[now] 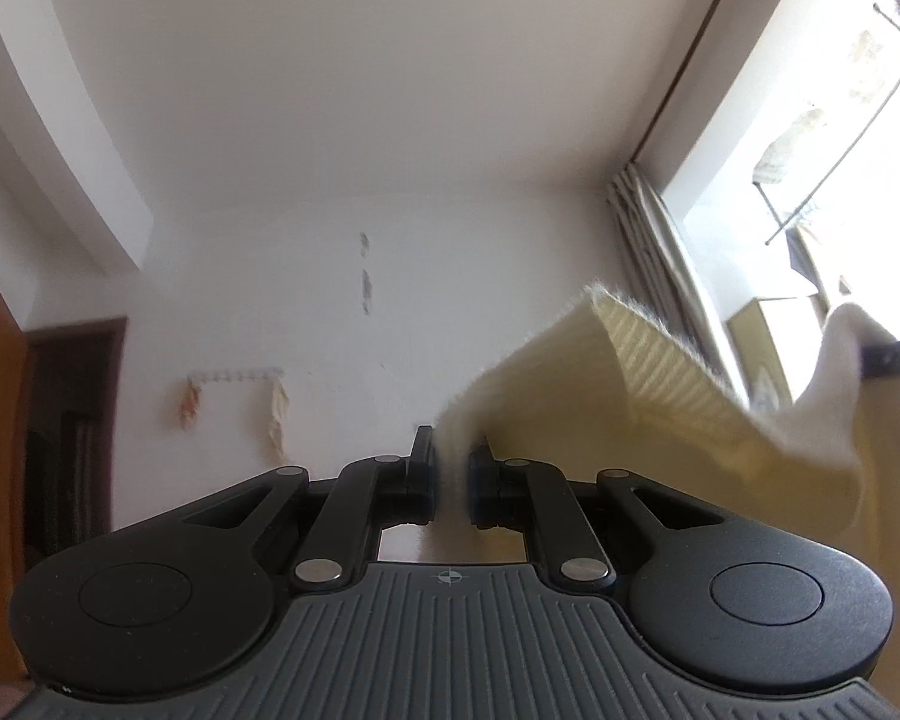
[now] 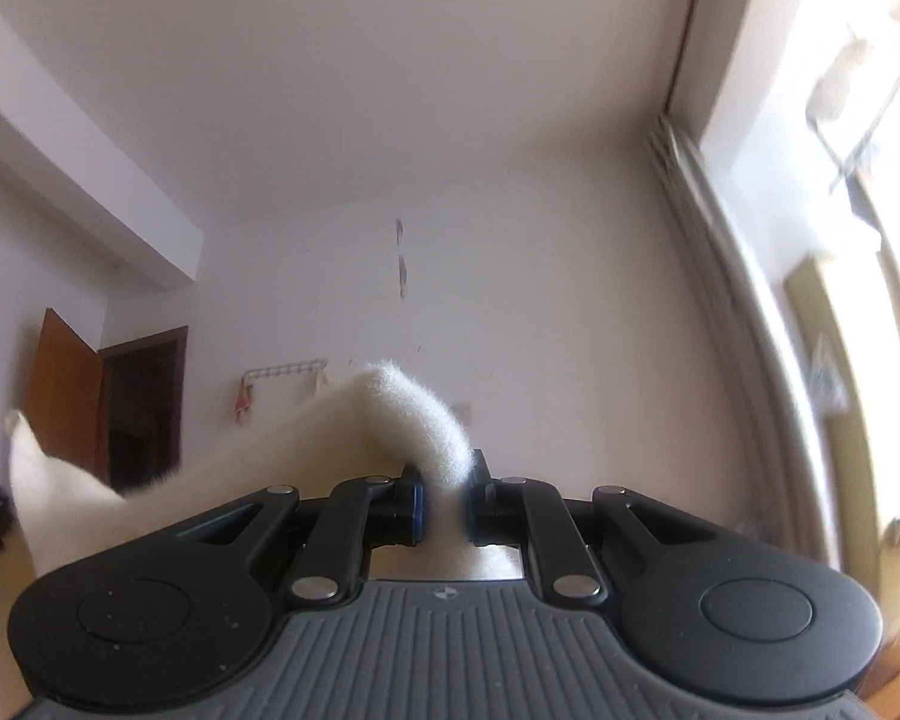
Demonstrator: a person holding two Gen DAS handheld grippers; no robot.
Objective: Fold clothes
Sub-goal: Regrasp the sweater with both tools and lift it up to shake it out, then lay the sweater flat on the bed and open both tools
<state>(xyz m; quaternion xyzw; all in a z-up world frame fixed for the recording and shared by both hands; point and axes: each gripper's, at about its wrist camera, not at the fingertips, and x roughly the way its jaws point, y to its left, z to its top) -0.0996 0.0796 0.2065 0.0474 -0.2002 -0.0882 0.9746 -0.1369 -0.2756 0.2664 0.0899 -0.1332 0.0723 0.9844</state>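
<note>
- Both cameras are being pointed upward, so ceiling [image 1: 342, 90] and white wall [image 1: 480, 300] are being shown behind both tools.
- Left gripper [image 1: 450, 474] is being kept pressed together on a cream knit garment [image 1: 570, 396]; the cloth is being pinched between the two black fingers [image 1: 421, 474].
- From that pinch the garment is being stretched up and to the right, with a ribbed band [image 1: 660, 360] being shown along its upper edge.
- At the right edge of the left wrist view a second black tool part [image 1: 894, 354] is being seen against the same cloth; whether it is clamped there cannot be told from that view.
- Right gripper [image 2: 445, 498] is being held closed on the same garment [image 2: 414, 414]; a fuzzy white fold is being squeezed between fingers [image 2: 411, 504] with blue edging.
- In the right wrist view the cloth is being arched over the fingertips and trailed down and left toward the frame edge, ending in a pointed corner [image 2: 18, 426].
- The garment is being held in the air between both tools, not lying on any surface in view.
- A brown door [image 2: 66, 384] and dark doorway [image 2: 144, 408] are being seen at left, a hook rail [image 1: 234, 375] with small hanging items on the wall.
- A striped curtain [image 1: 648, 234] and bright window [image 1: 810, 138] are being seen at right; that side is blurred in the right wrist view.
</note>
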